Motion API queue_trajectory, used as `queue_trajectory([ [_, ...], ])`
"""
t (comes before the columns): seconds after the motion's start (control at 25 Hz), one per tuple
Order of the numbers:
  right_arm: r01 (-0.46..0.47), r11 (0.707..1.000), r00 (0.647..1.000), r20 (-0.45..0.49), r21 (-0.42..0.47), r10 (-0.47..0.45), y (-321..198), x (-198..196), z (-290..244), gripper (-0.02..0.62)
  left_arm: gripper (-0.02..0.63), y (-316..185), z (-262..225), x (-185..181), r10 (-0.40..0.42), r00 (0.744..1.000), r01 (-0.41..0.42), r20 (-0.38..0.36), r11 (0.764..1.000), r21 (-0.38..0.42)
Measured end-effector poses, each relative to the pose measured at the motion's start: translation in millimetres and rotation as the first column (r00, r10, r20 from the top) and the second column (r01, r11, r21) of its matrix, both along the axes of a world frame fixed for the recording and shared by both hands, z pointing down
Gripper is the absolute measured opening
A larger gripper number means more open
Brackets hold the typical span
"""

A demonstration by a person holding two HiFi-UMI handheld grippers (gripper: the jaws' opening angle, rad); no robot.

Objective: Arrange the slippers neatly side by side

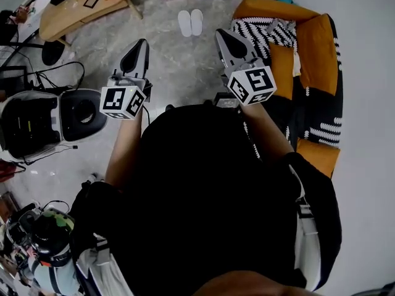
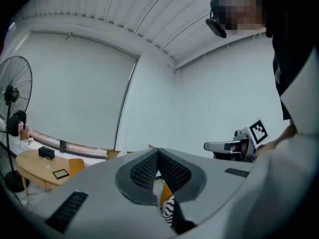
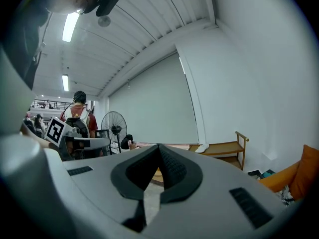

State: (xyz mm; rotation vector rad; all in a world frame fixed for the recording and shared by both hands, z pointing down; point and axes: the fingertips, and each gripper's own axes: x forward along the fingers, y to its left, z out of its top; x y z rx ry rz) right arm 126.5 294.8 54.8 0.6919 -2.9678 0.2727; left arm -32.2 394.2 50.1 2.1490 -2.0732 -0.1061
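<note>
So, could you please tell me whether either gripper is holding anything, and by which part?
Nothing is held. The left gripper and the right gripper are both shut with nothing between their jaws; the white slippers lie on the floor ahead, untouched.

the person holds both arms out in front, side by side; the left gripper [image 1: 143, 43] and the right gripper [image 1: 220, 33] point ahead and roughly level, well apart, their tips angled a little toward each other in the head view; each gripper's jaws are pressed together at the tips with nothing between them; the left marker cube [image 1: 122, 102] sits at the end of the bare left forearm [image 1: 123, 156], the right marker cube [image 1: 252, 85] at the end of the bare right forearm [image 1: 269, 131]; a dark-clothed torso [image 1: 197, 190] lies between the arms
</note>
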Motion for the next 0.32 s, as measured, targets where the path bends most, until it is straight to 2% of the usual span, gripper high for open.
queue_trajectory([
  [0.32,-0.004,1.000,0.999,-0.034,-0.003,0.004,-6.6,-11.2,2.1,0.031,0.015,-6.0,5.5,-11.1,0.036,0.999,-0.036,-0.023,0.999,-0.019],
])
